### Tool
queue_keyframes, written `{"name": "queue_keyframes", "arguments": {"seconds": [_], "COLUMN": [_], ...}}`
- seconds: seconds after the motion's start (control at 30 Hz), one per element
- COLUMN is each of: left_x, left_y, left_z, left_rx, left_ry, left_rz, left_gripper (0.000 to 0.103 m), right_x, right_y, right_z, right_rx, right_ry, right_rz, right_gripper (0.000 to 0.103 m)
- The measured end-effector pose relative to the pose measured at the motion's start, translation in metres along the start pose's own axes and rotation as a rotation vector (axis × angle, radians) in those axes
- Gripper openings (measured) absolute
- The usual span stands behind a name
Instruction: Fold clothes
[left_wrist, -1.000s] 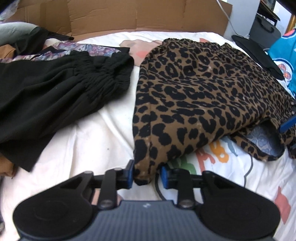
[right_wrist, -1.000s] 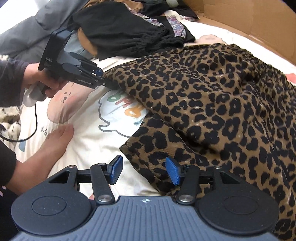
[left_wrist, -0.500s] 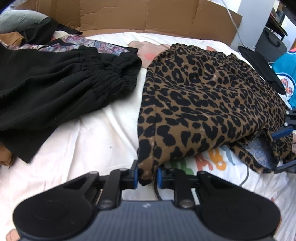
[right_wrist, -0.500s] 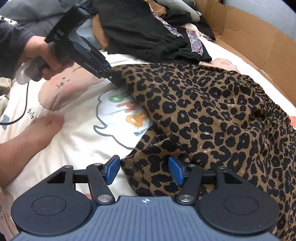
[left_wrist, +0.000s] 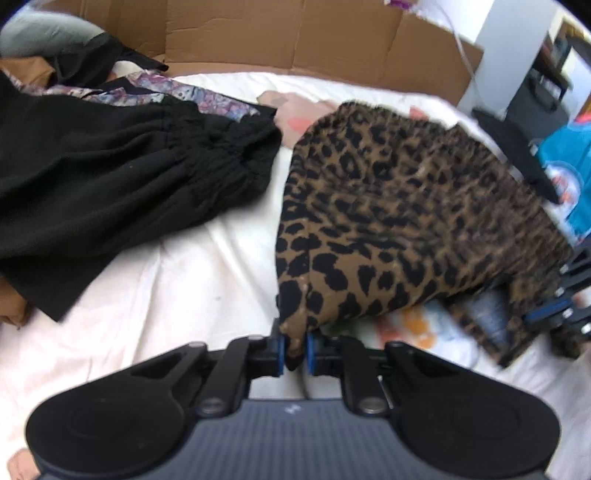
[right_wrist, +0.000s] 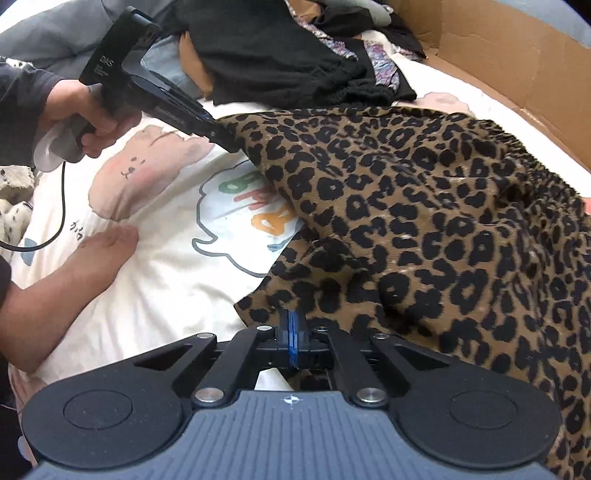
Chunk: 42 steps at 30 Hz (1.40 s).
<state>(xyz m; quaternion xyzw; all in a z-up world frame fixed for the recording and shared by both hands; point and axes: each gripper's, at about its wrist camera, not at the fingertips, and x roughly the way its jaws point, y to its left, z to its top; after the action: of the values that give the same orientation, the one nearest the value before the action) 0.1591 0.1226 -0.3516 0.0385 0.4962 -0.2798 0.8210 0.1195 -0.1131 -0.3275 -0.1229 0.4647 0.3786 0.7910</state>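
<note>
A cream bedsheet (right_wrist: 155, 295) printed with cartoon animals and coloured letters covers the bed. Flattened brown cardboard (left_wrist: 295, 40) stands along its far edge like a low wall. Beyond it, at the far right, a pale grey wall (left_wrist: 513, 48) rises beside a dark shelf (left_wrist: 554, 70). Soft daylight falls evenly across the bedding, with no hard shadows.

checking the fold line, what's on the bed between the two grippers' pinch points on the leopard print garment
In the right wrist view, bare printed bedsheet between the left gripper and right gripper, edged by the leopard print garment.
</note>
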Motion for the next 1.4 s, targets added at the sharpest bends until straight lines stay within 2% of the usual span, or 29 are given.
{"name": "queue_keyframes", "arguments": {"seconds": [0.1,0.13,0.17,0.2,0.23,0.3,0.57,0.7,0.77,0.83,0.87,0.93,0.97,1.0,1.03,1.4], "left_x": [-0.014,-0.017,-0.021,-0.024,-0.026,-0.027,-0.017,-0.006,0.002,0.008,0.012,0.017,0.019,0.020,0.020,0.005], "left_y": [0.001,0.002,0.004,0.005,0.006,0.008,0.009,0.007,0.006,0.005,0.004,0.002,0.001,0.001,0.001,0.010], "left_z": [0.008,0.011,0.014,0.019,0.023,0.032,0.062,0.079,0.086,0.091,0.093,0.097,0.098,0.098,0.098,0.090], "left_rx": [-0.050,-0.080,-0.110,-0.137,-0.159,-0.193,-0.283,-0.297,-0.296,-0.290,-0.286,-0.276,-0.271,-0.270,-0.271,-0.339], "left_ry": [-0.013,-0.018,-0.026,-0.039,-0.050,-0.067,-0.130,-0.151,-0.155,-0.158,-0.158,-0.155,-0.154,-0.153,-0.153,-0.131], "left_rz": [-0.054,-0.080,-0.108,-0.136,-0.159,-0.193,-0.300,-0.332,-0.332,-0.330,-0.327,-0.316,-0.312,-0.308,-0.305,-0.271], "left_gripper": [0.008,0.008,0.008,0.008,0.008,0.008,0.008,0.008,0.008,0.008,0.008,0.008,0.008,0.008,0.008,0.008], "right_x": [-0.006,-0.005,-0.004,-0.003,-0.002,0.002,0.026,0.037,0.041,0.042,0.042,0.040,0.039,0.038,0.036,-0.012], "right_y": [0.003,0.005,0.007,0.010,0.012,0.016,0.014,0.016,0.017,0.018,0.018,0.013,0.010,0.007,0.005,0.004], "right_z": [0.002,0.003,0.004,0.004,0.005,0.005,0.007,0.003,-0.001,-0.004,-0.005,-0.004,-0.003,-0.003,-0.003,-0.013], "right_rx": [-0.005,-0.003,-0.011,-0.025,-0.044,-0.076,-0.090,-0.120,-0.121,-0.128,-0.126,-0.094,-0.075,-0.057,-0.044,-0.077], "right_ry": [-0.028,-0.034,-0.038,-0.042,-0.048,-0.055,-0.007,0.045,0.073,0.077,0.075,0.074,0.072,0.068,0.062,0.026], "right_rz": [-0.008,-0.012,-0.016,-0.020,-0.033,-0.061,-0.084,-0.047,-0.017,-0.015,-0.018,-0.014,-0.009,-0.004,0.000,0.106], "right_gripper": [0.002,0.009,0.018,0.046,0.064,0.067,0.067,0.066,0.059,0.036,0.033,0.019,0.015,0.007,0.003,0.003]}}
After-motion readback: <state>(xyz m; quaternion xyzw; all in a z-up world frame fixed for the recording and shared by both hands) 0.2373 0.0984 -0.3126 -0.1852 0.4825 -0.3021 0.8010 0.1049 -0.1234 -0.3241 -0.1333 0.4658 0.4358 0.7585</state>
